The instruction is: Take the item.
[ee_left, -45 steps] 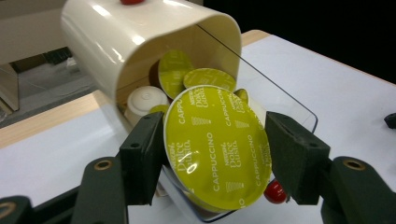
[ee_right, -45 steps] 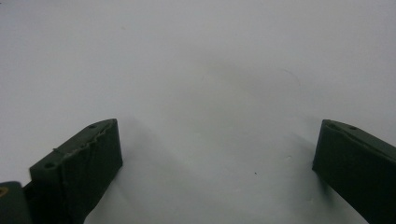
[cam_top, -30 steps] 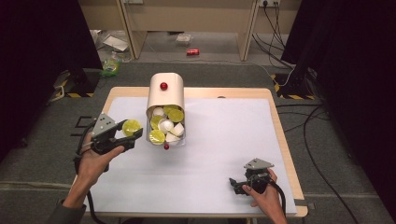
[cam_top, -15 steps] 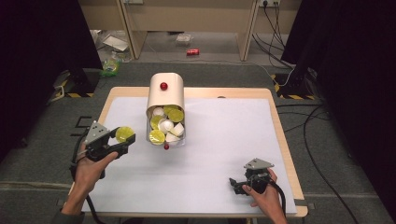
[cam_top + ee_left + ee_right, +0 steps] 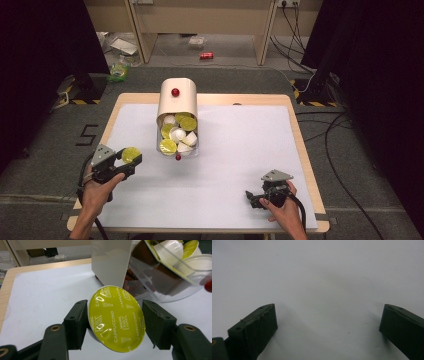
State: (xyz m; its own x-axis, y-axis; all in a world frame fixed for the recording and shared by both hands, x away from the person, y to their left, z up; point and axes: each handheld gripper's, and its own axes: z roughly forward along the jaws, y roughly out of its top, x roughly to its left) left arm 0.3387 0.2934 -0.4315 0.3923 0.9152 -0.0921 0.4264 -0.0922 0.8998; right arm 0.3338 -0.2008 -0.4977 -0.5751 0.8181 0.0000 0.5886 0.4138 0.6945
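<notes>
Place: lab-like recording room
Signs: black curtains [image 5: 40,60], hazard-taped stand bases [image 5: 310,92], trailing floor cables [image 5: 345,150], white-covered table [image 5: 240,150], grey carpet [image 5: 50,165]

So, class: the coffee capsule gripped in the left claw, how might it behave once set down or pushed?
The coffee capsule probably feels light and stiff. Its round body may roll if laid sideways. The glossy foil lid looks thin, so it could dent or puncture easily.

Glossy foil-lidded capsule [image 5: 116,318], clear plastic dispenser [image 5: 172,282], matt white table sheet [image 5: 240,150]
</notes>
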